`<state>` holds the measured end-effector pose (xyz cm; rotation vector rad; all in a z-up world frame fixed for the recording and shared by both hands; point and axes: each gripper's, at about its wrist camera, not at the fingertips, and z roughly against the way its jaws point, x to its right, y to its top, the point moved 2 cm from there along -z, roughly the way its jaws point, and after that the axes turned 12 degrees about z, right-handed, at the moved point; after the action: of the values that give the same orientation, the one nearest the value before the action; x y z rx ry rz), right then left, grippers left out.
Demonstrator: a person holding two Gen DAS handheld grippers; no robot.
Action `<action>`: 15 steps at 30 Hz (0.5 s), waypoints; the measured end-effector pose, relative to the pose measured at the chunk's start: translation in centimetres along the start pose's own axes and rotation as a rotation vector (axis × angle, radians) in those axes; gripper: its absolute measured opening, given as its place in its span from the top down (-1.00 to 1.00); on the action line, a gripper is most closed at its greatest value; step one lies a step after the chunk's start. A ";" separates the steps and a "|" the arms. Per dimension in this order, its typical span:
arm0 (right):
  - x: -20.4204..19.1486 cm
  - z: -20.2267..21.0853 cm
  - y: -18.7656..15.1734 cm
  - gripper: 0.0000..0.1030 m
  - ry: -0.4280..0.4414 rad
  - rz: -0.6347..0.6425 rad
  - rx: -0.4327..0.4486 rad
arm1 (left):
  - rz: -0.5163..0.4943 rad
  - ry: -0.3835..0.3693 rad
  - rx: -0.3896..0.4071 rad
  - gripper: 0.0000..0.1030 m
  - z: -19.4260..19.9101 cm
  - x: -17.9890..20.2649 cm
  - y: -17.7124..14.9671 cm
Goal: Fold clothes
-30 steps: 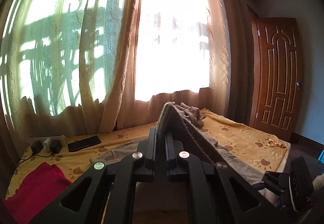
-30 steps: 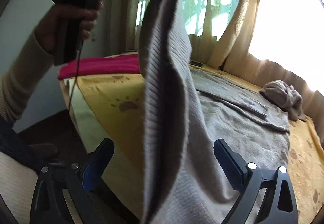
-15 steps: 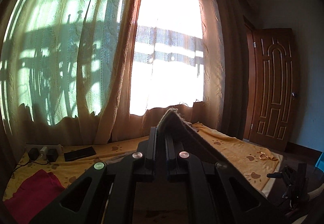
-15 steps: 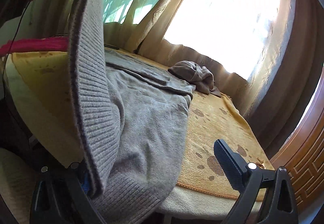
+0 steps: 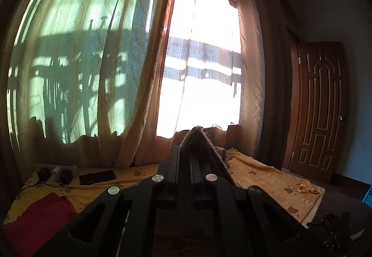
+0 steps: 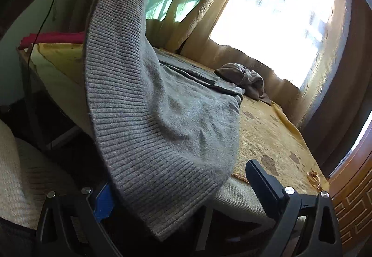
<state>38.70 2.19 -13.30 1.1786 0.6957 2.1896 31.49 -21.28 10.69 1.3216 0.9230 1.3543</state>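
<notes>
Scene: sunlit bedroom, bed (image 6: 274, 131) under a yellow paw-print cover, curtained window (image 5: 204, 66) behind it.
Garment: grey knitted sweater (image 6: 167, 117), spread partly over the near side of the bed, ribbed hem hanging past the bed's edge; one hem corner lifted high above the bed.
Left gripper (image 5: 189, 152): clamped shut on a fold of the grey knit, held raised and roughly level above the bed, pointed toward the window.
Right gripper (image 6: 179, 189): jaws wide apart at the bed's near edge, ribbed hem draped between them and lying against the blue-padded finger (image 6: 103, 201); not pinched.
Sleeve: one grey sleeve already laid flat across the sweater's body, toward the window side of the bed.
Other laundry: crumpled grey-brown piece (image 6: 244, 78) near the window end of the bed, red garment (image 5: 34, 217) at the bed's far-left corner, neither folded.
Clutter: power strip with plugs (image 5: 55, 171) and a dark flat device (image 5: 97, 176) on the bed beneath the curtain.
Progress: judged early; hem caught on one side only, second corner yet to be gripped, body fold and remaining items apparently still ahead.
</notes>
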 end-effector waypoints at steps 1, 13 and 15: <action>-0.2 0.0 -0.2 -0.95 -0.022 0.023 -0.002 | -0.006 0.000 0.001 0.85 0.1 0.2 0.1; -1.6 0.6 -0.7 -0.02 -0.033 0.190 0.017 | -0.004 0.014 -0.003 0.85 0.8 -0.1 0.1; -2.2 0.6 -0.7 0.36 -0.005 0.211 0.018 | 0.000 0.022 0.000 0.85 1.1 -0.3 0.1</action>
<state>40.32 1.31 -14.71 1.3182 0.6141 2.3555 32.52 -21.76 10.83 1.3087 0.9376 1.3709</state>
